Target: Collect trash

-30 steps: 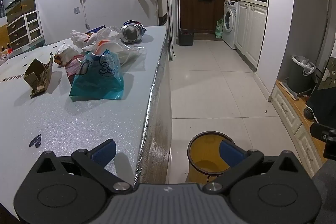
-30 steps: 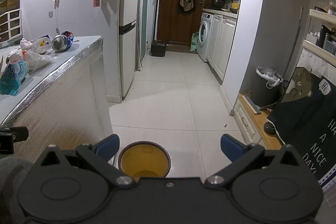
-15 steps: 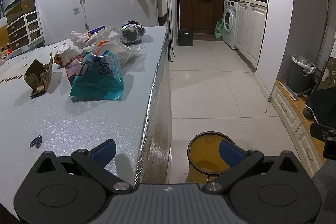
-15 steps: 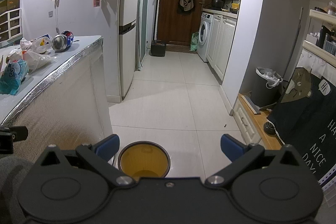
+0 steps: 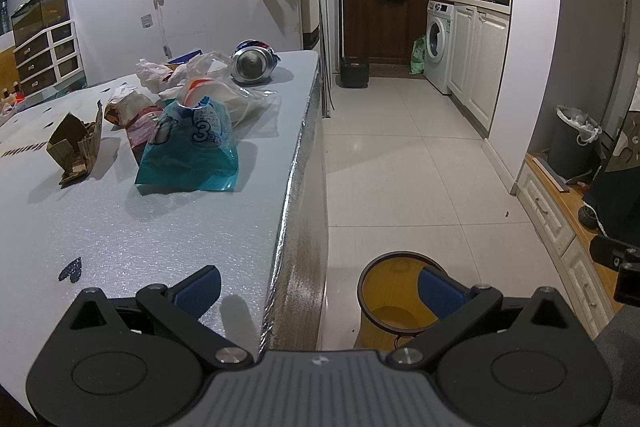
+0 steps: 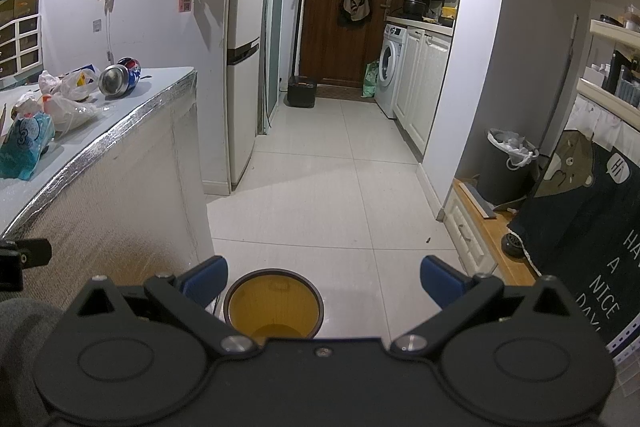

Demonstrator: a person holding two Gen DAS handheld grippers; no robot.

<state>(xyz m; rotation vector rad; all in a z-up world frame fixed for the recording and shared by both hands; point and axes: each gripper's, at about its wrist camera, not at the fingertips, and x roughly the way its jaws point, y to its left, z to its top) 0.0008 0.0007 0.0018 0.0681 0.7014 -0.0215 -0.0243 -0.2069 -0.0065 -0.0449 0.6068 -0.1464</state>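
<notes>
Grey tabletop at left carries the trash, nearest a blue bag ahead-left of the wide-open, empty left gripper; yellow bin on the floor lies under the equally open, empty right gripper.

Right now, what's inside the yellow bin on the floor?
The bin looks empty: just yellow walls and some floor. Its near part is hidden behind the tool.

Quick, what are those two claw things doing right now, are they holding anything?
Left gripper: open, holding nothing, its blue-padded fingers spread wide.
Right gripper: open, holding nothing, over the round yellow bin.
</notes>
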